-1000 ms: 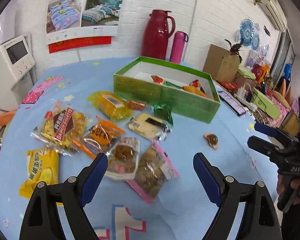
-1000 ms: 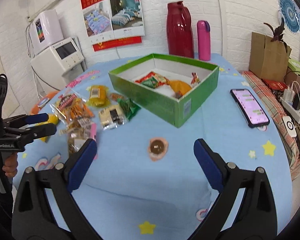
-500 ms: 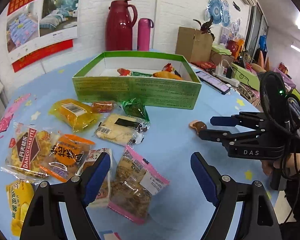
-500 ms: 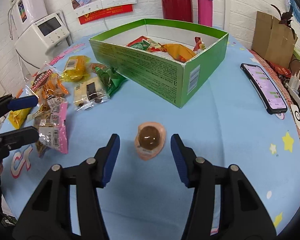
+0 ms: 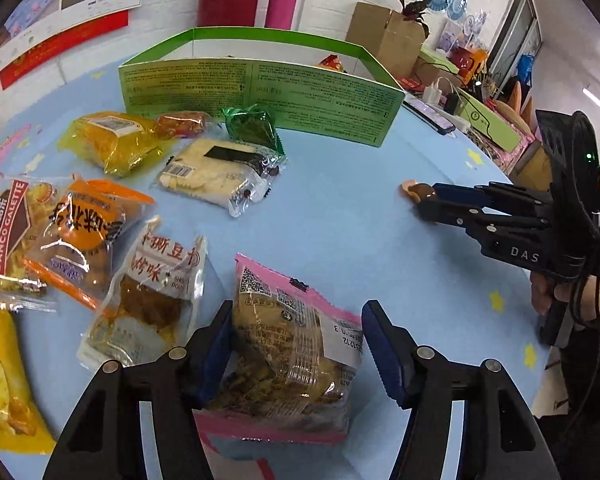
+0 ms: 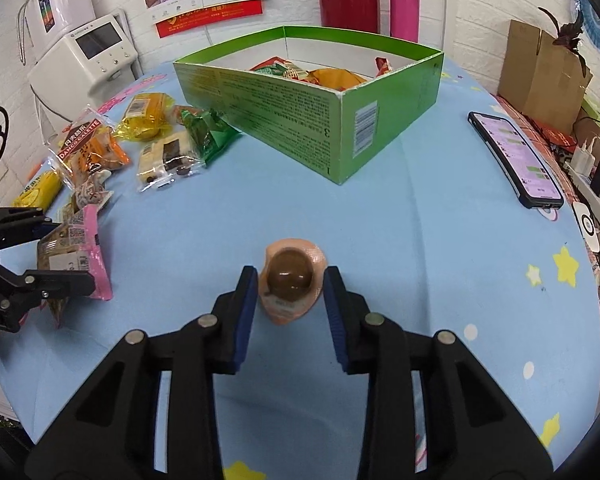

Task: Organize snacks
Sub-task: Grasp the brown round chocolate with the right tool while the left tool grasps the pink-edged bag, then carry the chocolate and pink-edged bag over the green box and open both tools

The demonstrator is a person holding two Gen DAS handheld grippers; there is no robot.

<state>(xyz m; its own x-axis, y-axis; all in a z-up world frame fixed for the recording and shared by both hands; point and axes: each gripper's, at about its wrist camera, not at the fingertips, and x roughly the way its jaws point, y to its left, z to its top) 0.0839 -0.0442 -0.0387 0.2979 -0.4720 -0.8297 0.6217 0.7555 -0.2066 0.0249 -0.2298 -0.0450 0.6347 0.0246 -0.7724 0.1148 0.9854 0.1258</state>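
On the blue tabletop (image 6: 440, 248) the right gripper (image 6: 290, 312) sits low with its blue-padded fingers (image 6: 247, 312) set either side of a small peach-wrapped snack with a dark round centre (image 6: 291, 280); the pads stand just beside the wrapper with a thin gap visible, so the gripper is partly open and not clamped on it. The left gripper (image 5: 296, 348) is likewise partly open around a pink-edged clear snack packet (image 5: 288, 356) near the left side of the tabletop; its left pad touches or nearly touches the packet, while the right pad stands clear of it. Just to the left of that packet lie a clear packet with red Chinese lettering (image 5: 148, 304), an orange packet (image 5: 80, 240), a "Danco Galette" packet (image 5: 8, 228) and a yellow packet (image 5: 0, 380). Farther off are a yellow-wrapped cake (image 5: 112, 140), a small red-orange sweet (image 5: 182, 124), a pale biscuit packet (image 5: 220, 176) and a green foil packet (image 5: 252, 128), all just in front of the open green box (image 6: 284, 120). The box stands at the far middle of the tabletop and already holds several wrapped snacks (image 6: 300, 72). A phone (image 6: 516, 160) lies on the right side, well apart from the box.
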